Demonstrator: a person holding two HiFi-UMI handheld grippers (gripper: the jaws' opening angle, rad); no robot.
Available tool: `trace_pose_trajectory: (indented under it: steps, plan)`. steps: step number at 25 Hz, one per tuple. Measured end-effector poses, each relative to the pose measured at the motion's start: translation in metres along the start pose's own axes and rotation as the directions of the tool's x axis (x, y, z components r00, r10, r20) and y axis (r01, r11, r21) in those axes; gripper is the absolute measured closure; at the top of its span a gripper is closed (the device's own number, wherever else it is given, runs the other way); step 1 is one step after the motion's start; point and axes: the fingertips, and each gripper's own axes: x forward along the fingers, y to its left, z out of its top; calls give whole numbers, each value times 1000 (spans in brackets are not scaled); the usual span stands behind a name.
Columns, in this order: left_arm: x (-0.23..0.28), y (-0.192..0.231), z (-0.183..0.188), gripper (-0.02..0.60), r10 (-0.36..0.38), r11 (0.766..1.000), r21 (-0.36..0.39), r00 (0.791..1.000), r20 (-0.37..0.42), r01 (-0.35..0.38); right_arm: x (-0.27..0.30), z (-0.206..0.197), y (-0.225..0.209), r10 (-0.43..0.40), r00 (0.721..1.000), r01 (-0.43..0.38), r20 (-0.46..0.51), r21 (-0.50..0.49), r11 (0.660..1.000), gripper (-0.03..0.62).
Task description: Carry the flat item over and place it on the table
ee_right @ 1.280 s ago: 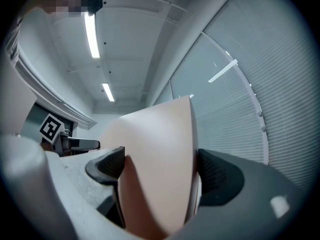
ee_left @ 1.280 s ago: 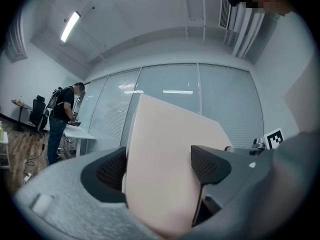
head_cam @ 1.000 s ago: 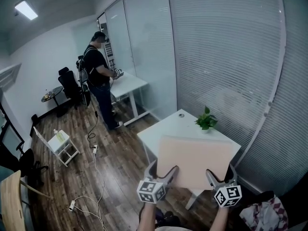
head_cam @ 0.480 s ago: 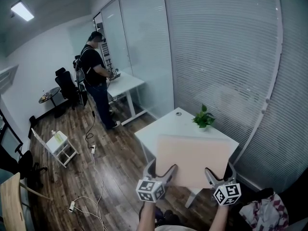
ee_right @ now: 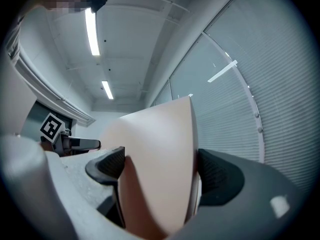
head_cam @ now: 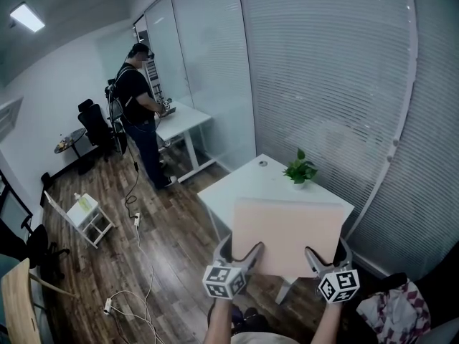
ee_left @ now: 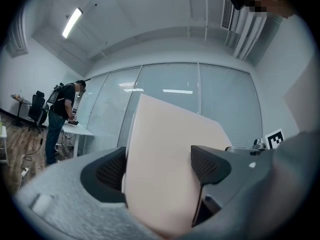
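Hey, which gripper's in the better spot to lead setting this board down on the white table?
Left, marginally. Both clamp the board, but the left gripper faces bare table, while the plant stands nearer the right gripper side.

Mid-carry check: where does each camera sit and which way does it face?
Head view: on the head, facing down-forward at the table; shows forearms, left gripper and right gripper clamping the board.
Left gripper view: on that gripper, facing up past its jaws at glass wall and ceiling.
Right gripper view: likewise, facing ceiling lights.
Shared: all three show the board.
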Motion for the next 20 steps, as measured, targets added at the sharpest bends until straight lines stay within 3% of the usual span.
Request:
trace_pose_trajectory:
  steps: [20]
  plan:
    - [-5, -6, -4, 169, -8, 1000, -8, 1000, -2, 8, -10, -2, 0, -9, 1000, 9, 1, -9, 1000, 135]
